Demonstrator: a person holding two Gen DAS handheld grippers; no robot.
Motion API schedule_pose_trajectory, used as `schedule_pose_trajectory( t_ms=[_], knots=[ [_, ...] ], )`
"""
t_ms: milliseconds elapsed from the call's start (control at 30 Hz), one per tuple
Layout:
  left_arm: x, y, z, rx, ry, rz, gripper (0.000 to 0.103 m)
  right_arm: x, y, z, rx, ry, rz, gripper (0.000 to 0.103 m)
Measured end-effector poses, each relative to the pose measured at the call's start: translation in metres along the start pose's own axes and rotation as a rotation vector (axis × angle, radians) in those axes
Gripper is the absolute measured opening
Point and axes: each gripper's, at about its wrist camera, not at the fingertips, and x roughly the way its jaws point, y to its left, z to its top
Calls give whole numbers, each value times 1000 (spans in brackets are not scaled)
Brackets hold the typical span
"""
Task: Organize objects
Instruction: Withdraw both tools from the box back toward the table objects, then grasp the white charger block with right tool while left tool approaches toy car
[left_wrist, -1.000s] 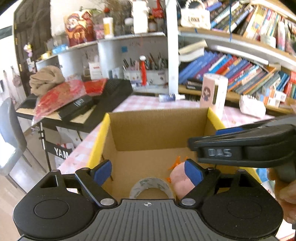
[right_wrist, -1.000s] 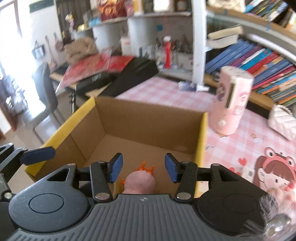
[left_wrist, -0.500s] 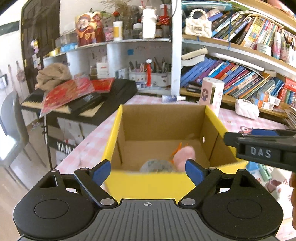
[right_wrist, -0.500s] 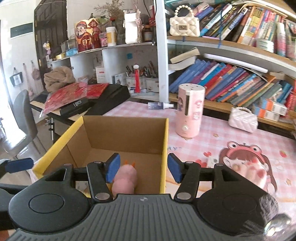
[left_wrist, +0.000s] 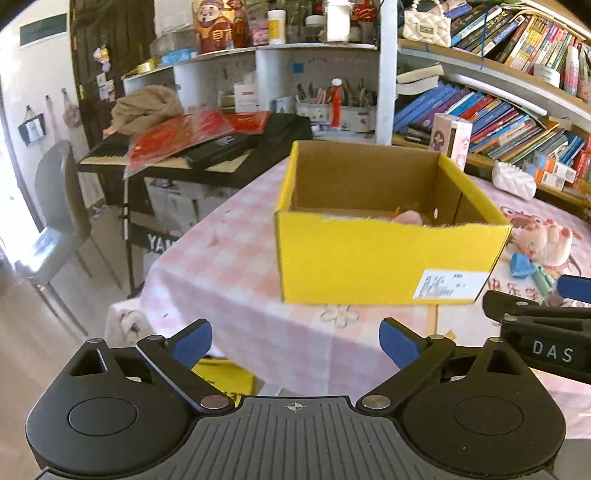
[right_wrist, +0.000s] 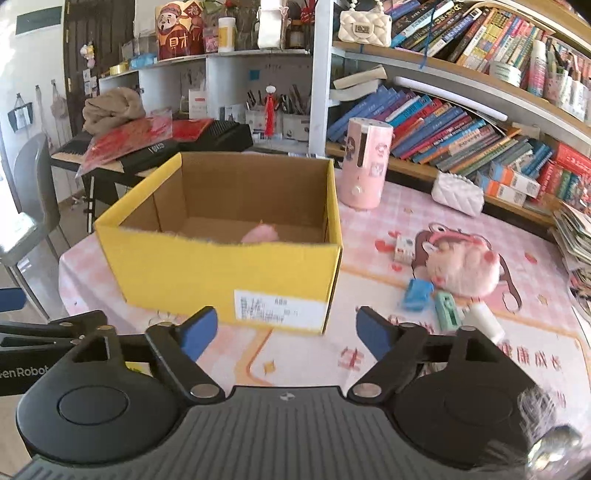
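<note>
Both grippers sit near the table edge, angled down toward the yellow box (left_wrist: 384, 254), side by side. Left gripper (left_wrist: 295, 341): jaws opening, blue pads spread wide, nothing between them, only pink checked tablecloth (left_wrist: 229, 266) beneath. Right gripper (right_wrist: 284, 330): jaws opening too, wide apart, nothing between them; the box's labelled near wall is just beyond the fingertips, not touched. In the left wrist view the right gripper's finger shows at the right edge; in the right wrist view the left gripper shows at the left edge.

Box stands open on the table (right_wrist: 369, 354), left of centre. Pink soft toy (right_wrist: 260, 234) lies inside on the box floor, toward its right side, only its top visible over the near wall.

Still out on the table, right of the box: pink plush pig (right_wrist: 465, 269), blue sharpener (right_wrist: 417, 293), green eraser (right_wrist: 447, 306), white tube (right_wrist: 485, 321), tape roll (right_wrist: 402, 247). Pink cylinder (right_wrist: 365, 166) stands behind the box's far right corner.
</note>
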Motion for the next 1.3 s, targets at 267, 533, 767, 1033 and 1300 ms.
schedule_pose_trajectory(
  t_ms=[267, 533, 767, 1033, 1300],
  knots=[
    [-19, 3, -22, 29, 18, -7, 100, -22, 10, -26, -7, 0, -34, 98],
    [-30, -9, -41, 89, 33, -58, 100, -33, 5, -50, 31, 55, -71, 102],
    [-30, -30, -45, 125, 40, -142, 100, -43, -17, -66, 96, 97, -115, 103],
    [-21, -71, -42, 206, 61, -231, 100, -53, -52, -79, 171, 130, -203, 103],
    [-13, -125, -33, 297, 61, -342, 100, -61, -101, -91, 271, 161, -312, 103]
  ],
)
